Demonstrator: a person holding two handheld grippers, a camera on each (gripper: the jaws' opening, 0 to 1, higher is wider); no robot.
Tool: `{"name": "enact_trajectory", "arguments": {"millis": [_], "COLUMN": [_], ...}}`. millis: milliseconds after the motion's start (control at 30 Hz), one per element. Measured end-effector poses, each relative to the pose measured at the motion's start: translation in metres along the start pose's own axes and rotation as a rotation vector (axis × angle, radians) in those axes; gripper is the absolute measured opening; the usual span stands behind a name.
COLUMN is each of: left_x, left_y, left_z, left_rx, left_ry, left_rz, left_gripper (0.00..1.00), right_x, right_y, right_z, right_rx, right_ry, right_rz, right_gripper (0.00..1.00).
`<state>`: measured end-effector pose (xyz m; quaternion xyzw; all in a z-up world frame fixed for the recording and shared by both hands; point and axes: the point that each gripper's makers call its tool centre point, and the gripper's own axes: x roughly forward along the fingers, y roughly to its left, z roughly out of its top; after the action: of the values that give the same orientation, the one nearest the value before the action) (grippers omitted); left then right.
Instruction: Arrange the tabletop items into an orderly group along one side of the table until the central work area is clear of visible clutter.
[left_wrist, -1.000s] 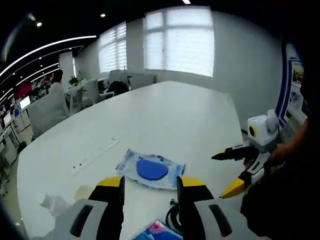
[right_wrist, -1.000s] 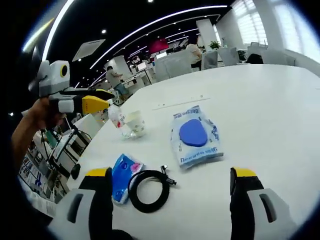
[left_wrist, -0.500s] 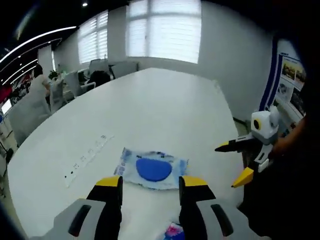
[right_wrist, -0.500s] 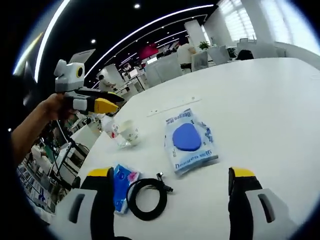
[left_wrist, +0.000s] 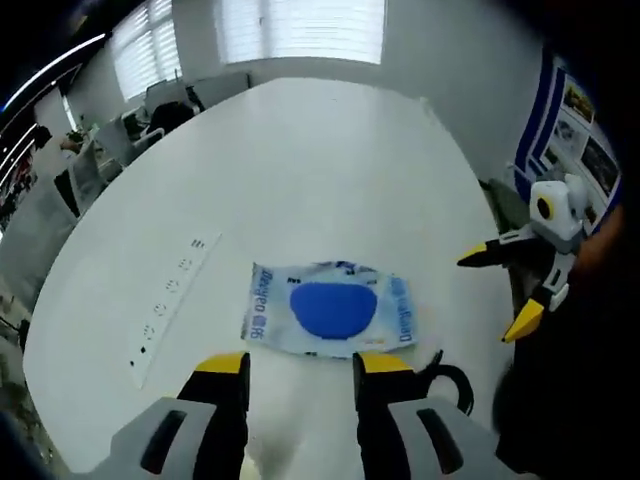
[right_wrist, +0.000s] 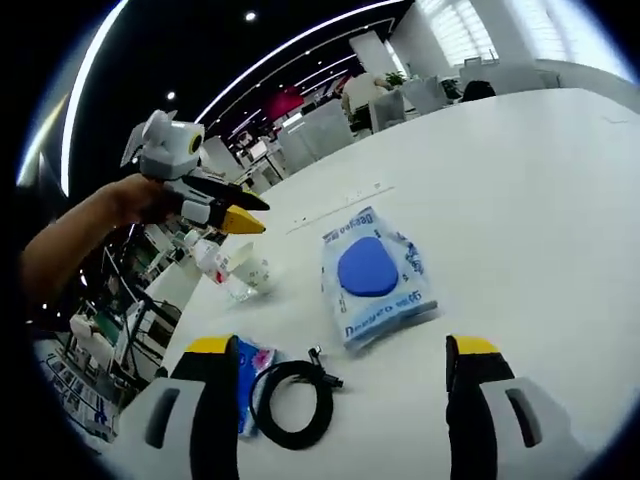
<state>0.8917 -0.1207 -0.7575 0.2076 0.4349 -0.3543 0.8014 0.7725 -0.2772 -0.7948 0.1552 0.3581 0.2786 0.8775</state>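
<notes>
Left gripper (left_wrist: 300, 365) is hovering over the white table (left_wrist: 330, 170) with jaws apart, nothing between them; the wet wipes pack (left_wrist: 327, 312) with the blue lid is lying flat just ahead at 12 o'clock. A white power strip (left_wrist: 170, 310) is lying at 10 o'clock from the pack, well apart. A black cable coil (left_wrist: 447, 378) is peeking out at 4 o'clock, just beside the left gripper's right jaw. Right gripper (right_wrist: 332, 352) is hanging over the table edge with jaws spread wide, holding nothing. In the right gripper view the wipes pack (right_wrist: 372, 275) is sitting at 12 o'clock, the cable coil (right_wrist: 293, 398) at 8 o'clock near the left jaw, and a small blue packet (right_wrist: 249, 372) is touching the coil's outer side. A paper cup (right_wrist: 251, 272) with a crumpled clear wrapper (right_wrist: 216, 268) is sitting at 10 o'clock, under the left gripper's yellow tips (right_wrist: 243, 213). Office desks and chairs (right_wrist: 420, 95) are standing beyond the table.
</notes>
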Motion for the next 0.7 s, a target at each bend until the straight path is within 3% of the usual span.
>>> {"name": "enact_trajectory", "arguments": {"millis": [433,700], "left_x": [0.049,0.064], "left_y": [0.025,0.027], "left_z": [-0.010,-0.014], "left_rx": [-0.019,0.014], "left_ry": [0.077,0.108], "left_rz": [0.012,0.006], "left_gripper": [0.37,0.37], "right_x": [0.011,0.022], "right_y": [0.001,0.000], "right_z": [0.010,-0.009], "right_rx": [-0.010,0.066], "right_ry": [-0.058,0.018], "right_rz": [-0.040,-0.036], "right_gripper": [0.62,0.59]}}
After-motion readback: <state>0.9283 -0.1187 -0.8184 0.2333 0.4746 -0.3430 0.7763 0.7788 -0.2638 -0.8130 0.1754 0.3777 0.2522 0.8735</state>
